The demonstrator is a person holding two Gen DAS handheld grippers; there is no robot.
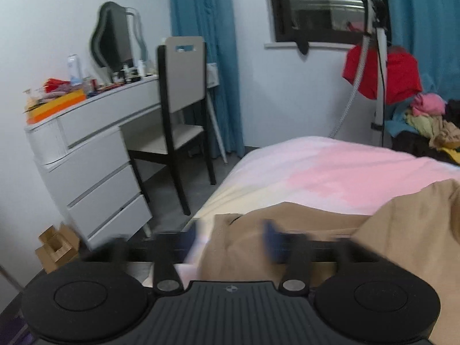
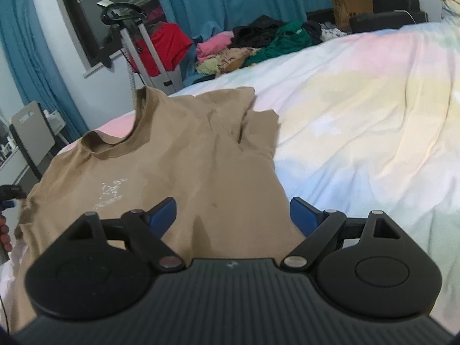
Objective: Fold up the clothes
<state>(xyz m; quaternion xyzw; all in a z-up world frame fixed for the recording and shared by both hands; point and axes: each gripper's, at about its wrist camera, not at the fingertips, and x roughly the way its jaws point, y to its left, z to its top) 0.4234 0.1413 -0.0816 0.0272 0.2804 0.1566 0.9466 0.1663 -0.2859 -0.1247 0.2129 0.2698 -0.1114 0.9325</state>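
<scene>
A tan T-shirt (image 2: 201, 158) with a small white chest print lies face up on the bed (image 2: 359, 100), its collar toward the far edge and one sleeve rumpled. My right gripper (image 2: 233, 212) hovers open over the shirt's lower part, its blue pads (image 2: 164, 210) wide apart with cloth below them and nothing pinched. In the left wrist view my left gripper (image 1: 230, 238) is motion-blurred at the shirt's (image 1: 402, 230) side edge near the bed's (image 1: 330, 166) edge. Its fingers stand apart, with no cloth caught between them. The left gripper's tip (image 2: 8, 198) and a hand (image 2: 4, 230) show at the right view's left border.
A white dresser (image 1: 95, 158) and a chair (image 1: 178, 100) stand left of the bed. Beyond the bed's far side stand a garment steamer (image 1: 379, 57) with a red garment (image 1: 385, 72) and a pile of clothes (image 2: 258, 46). A cardboard box (image 1: 56, 247) sits on the floor.
</scene>
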